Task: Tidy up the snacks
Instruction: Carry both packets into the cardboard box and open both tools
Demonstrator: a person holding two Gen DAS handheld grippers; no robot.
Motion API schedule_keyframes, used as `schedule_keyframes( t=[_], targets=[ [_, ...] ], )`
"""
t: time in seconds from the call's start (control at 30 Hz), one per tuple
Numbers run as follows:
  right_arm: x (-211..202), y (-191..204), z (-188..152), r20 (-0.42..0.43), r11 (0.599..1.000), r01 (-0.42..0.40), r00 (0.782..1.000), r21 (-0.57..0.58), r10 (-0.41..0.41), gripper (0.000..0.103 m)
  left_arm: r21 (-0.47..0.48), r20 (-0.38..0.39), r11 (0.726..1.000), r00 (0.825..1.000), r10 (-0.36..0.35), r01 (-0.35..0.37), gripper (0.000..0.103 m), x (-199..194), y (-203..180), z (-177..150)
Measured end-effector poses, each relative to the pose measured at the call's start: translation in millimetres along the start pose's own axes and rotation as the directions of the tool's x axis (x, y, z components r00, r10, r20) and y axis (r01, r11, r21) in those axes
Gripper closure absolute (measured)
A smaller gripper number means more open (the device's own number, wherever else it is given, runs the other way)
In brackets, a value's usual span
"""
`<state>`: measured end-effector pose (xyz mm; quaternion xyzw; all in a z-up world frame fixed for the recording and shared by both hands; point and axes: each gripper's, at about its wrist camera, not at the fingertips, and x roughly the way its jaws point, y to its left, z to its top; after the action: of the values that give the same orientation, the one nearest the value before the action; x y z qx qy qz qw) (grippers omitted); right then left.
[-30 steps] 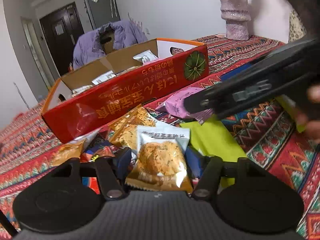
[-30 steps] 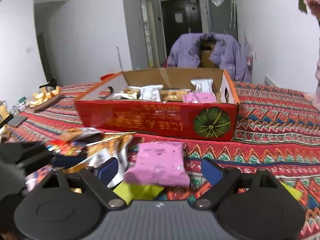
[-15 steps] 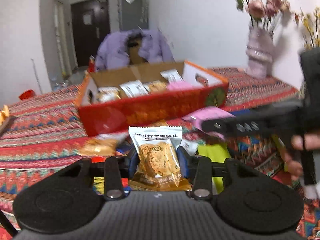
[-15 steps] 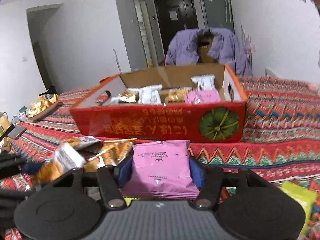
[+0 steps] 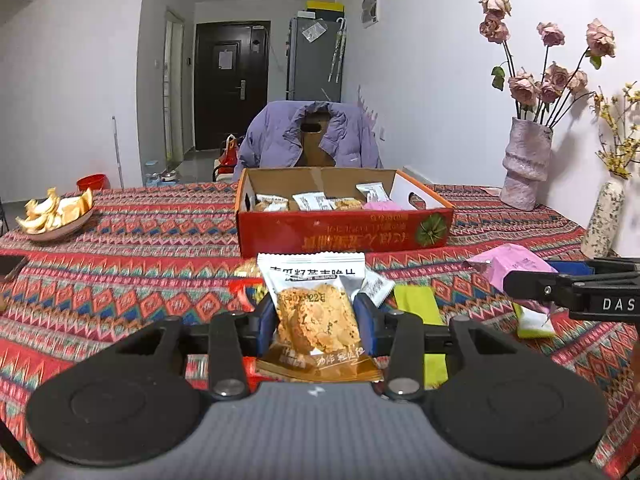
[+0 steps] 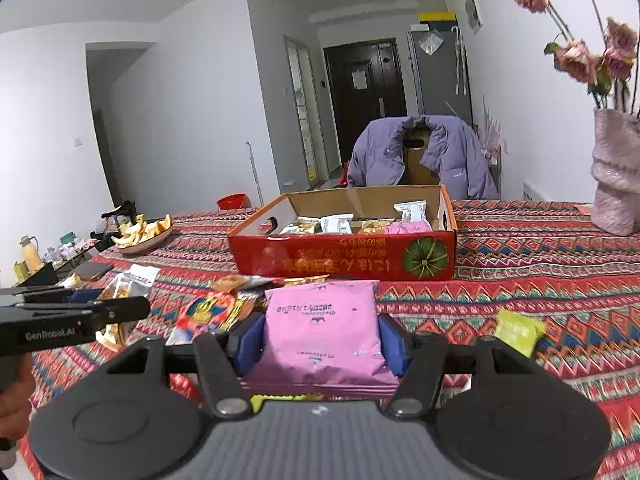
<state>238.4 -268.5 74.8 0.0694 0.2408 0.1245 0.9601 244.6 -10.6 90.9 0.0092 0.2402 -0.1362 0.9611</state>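
Left view only, biscuit packet [image 5: 316, 316] clamped; right, pink packet [image 6: 324, 332]

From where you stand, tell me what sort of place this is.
Most likely a home's dining area: a table under a patterned tablecloth, a purple jacket draped over a chair, a vase of dried roses, and a hallway to a dark front door.

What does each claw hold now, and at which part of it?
The left claw grips the cookie packet by its two side edges. The right claw grips the pink packet by its two side edges.
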Motion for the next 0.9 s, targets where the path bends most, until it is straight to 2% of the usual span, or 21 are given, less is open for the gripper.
schedule_keyframes(
  t=[0.23,0.43,0.9],
  targets=[
    [-33,10,-23,0.007,1.0,0.01,1.0,-0.012,-0.009,0.043,-0.029,0.001,0.999,1.0,0.022,-0.022,0.061,-35,-3,-23],
    [-48,15,-26,0.029,0.999,0.016,0.999,-0.029,-0.015,0.043,-0.045,0.023,0.999,0.999,0.029,-0.028,0.061,-49,-5,-26],
    [-36,2,-12,0.033,0.999,0.034,0.999,-0.017,-0.034,0.043,-0.039,0.008,0.999,1.0,-0.001,0.001,0.061,-24,-8,-11]
  ],
)
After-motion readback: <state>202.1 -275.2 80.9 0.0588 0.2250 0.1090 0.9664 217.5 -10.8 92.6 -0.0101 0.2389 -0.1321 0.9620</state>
